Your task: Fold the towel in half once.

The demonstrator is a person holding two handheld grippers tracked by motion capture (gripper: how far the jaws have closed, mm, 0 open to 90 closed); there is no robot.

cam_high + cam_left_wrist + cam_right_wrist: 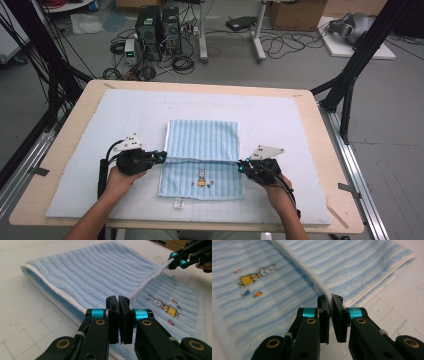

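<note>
A light blue striped towel (202,142) with a small rabbit picture (201,176) lies on the white mat, its far part folded over toward me. My left gripper (163,157) is shut on the white hem (140,288) at the left end of the folded edge. My right gripper (240,165) is shut on the same hem (312,280) at the right end. In the left gripper view the hem (150,281) runs taut across to the other gripper (178,261). The rabbit (265,271) shows on the lower layer in the right gripper view.
A white padded mat (125,112) covers the wooden table (330,150). A small label (178,203) sticks out at the towel's near edge. Computer towers (157,30), cables and black frame legs stand on the floor beyond the table.
</note>
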